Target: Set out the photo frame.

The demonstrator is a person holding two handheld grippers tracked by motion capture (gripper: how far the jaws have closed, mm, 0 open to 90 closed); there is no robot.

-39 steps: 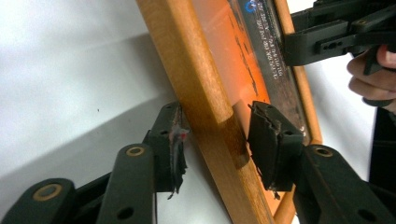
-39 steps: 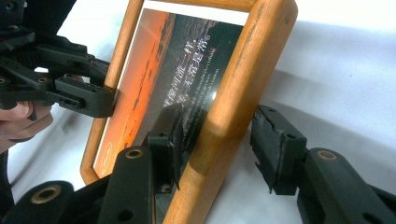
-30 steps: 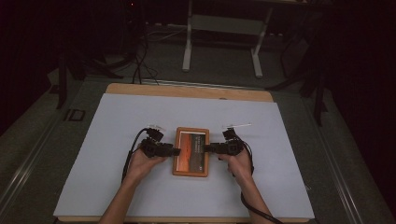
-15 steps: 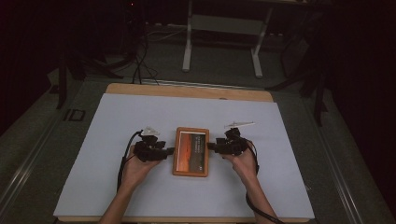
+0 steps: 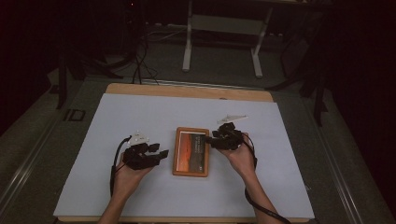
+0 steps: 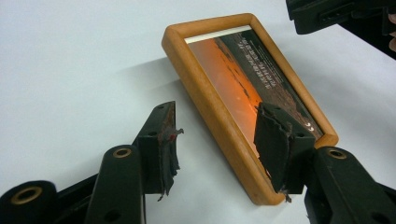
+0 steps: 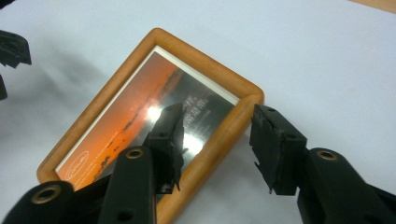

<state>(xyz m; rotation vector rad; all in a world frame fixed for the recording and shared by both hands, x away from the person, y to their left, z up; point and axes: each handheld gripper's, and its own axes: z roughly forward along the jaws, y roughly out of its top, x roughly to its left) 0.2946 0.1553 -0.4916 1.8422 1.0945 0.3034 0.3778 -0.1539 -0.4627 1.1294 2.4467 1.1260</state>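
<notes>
Wooden and rounded at the corners, the picture frame (image 5: 191, 151) lies flat near the middle of the white table cover (image 5: 140, 116), holding an orange sunset print with a dark band of small text behind glossy glass. In the right gripper view the right gripper (image 7: 217, 140) has its jaws apart, straddling the frame's edge near a corner without clamping it. The left gripper (image 5: 149, 156) sits just beside the frame's other long side, jaws spread wide, its torn black pads (image 6: 168, 144) ragged. Light wood edges the table (image 5: 187, 90) beyond the cover.
</notes>
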